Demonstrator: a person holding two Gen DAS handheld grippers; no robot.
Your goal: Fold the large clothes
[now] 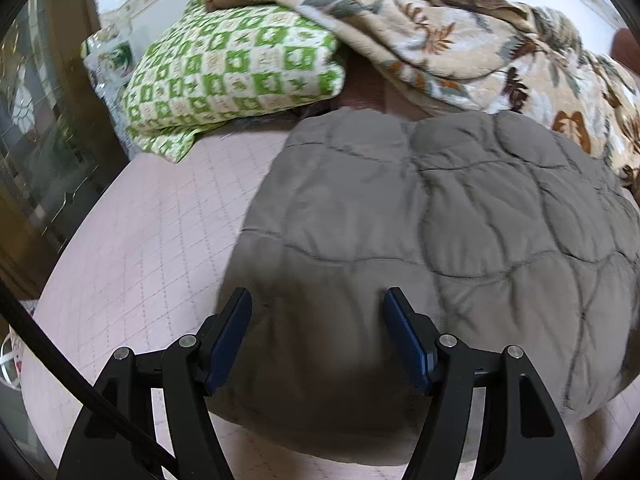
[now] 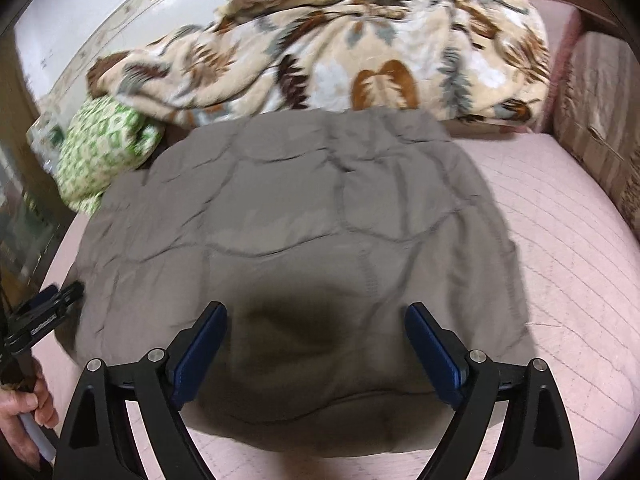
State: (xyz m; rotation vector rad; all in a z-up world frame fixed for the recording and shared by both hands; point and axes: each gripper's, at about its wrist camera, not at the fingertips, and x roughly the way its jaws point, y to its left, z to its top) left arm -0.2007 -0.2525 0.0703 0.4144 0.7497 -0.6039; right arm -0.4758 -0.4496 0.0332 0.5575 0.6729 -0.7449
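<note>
On the bed [image 2: 560,240], a grey quilted garment [image 2: 300,240] lies spread flat over the pink cover, its near edge just under both grippers. The left gripper [image 1: 318,300] is held over the garment's near left part with jaws wide apart and nothing between them; the right gripper [image 2: 316,312] hovers over the near middle, jaws likewise spread and empty. In the right view the left gripper [image 2: 60,300] is seen at the garment's left edge, with the hand [image 2: 24,412] that holds it.

The step in hand is judged to be a grasp of the near edge — a fold away from the person would follow. It is best done with both jaws closed on the hem itself, well apart from each other, so the padded cloth is lifted evenly and not bunched. All layers should be caught, since thick quilting may slip.

Behind the garment a leaf-print blanket [image 2: 360,52] is heaped, with a green-checked pillow [image 1: 232,68] to its left — neither touched. No containers can be made out.
</note>
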